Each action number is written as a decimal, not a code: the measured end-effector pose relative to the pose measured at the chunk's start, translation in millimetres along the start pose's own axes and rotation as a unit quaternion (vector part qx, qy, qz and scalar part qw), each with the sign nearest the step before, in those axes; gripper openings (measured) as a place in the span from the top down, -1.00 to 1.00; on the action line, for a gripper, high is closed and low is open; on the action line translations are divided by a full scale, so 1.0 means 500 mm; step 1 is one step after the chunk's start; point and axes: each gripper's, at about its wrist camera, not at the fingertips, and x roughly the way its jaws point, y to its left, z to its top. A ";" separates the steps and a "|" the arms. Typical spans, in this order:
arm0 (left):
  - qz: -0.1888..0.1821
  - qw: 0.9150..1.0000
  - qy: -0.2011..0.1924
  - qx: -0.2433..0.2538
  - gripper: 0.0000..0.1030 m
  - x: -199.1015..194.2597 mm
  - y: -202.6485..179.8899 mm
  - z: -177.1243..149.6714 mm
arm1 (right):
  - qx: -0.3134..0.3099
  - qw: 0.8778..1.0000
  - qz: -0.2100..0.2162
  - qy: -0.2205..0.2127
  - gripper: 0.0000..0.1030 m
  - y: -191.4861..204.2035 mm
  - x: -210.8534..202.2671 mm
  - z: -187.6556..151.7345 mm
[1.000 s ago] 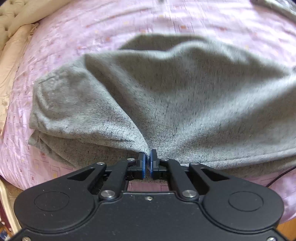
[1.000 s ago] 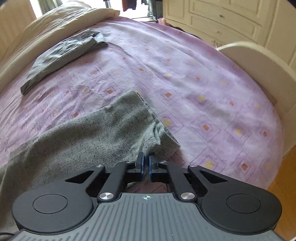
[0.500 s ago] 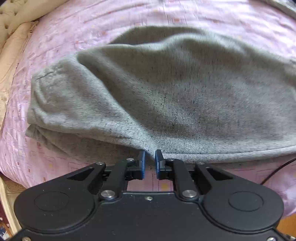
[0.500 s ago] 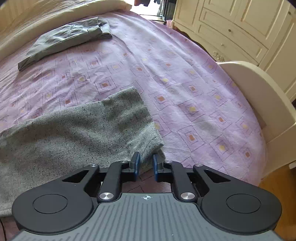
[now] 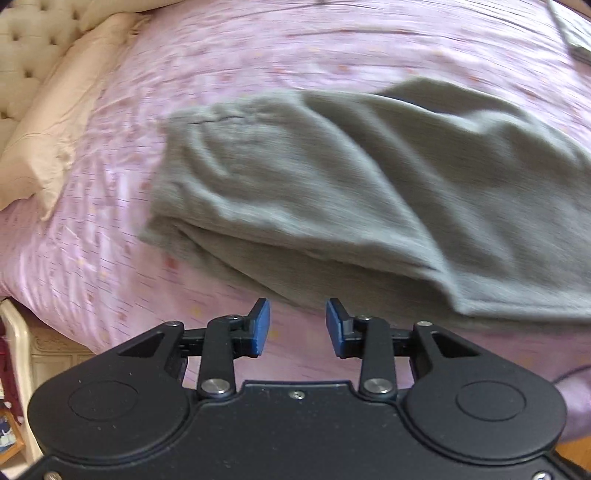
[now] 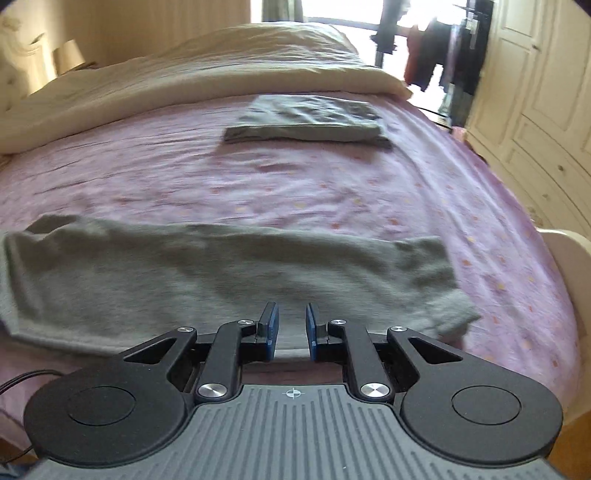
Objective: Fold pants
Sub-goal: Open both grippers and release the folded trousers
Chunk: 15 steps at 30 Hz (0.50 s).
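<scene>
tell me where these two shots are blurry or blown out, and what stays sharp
Left wrist view: the grey pants and pink bedspread are smeared by motion, while the left gripper is crisp. Right wrist view: the same smear on the pants, the window at the top is blown out white, the right gripper is sharp, and the wardrobe bows with fisheye distortion.

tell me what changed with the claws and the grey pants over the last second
Both claws let go of the pants. The left claw was pinched on the near edge; its jaws have just been opening, nothing between them, and it has backed off. The right claw released the leg end and pulled back too. The pants stay folded lengthwise on the bed.
</scene>
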 end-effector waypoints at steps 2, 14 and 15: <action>0.001 1.000 -0.003 -0.004 0.13 0.017 0.041 0.021 | -0.009 0.999 0.041 0.009 0.70 0.070 0.005 0.009; -0.023 0.993 -0.016 0.112 0.12 0.108 0.177 0.105 | -0.119 0.974 0.184 0.055 0.50 0.556 0.049 0.041; -0.027 0.992 -0.012 0.122 0.13 0.115 0.182 0.109 | -0.141 0.972 0.183 0.055 0.49 0.590 0.058 0.041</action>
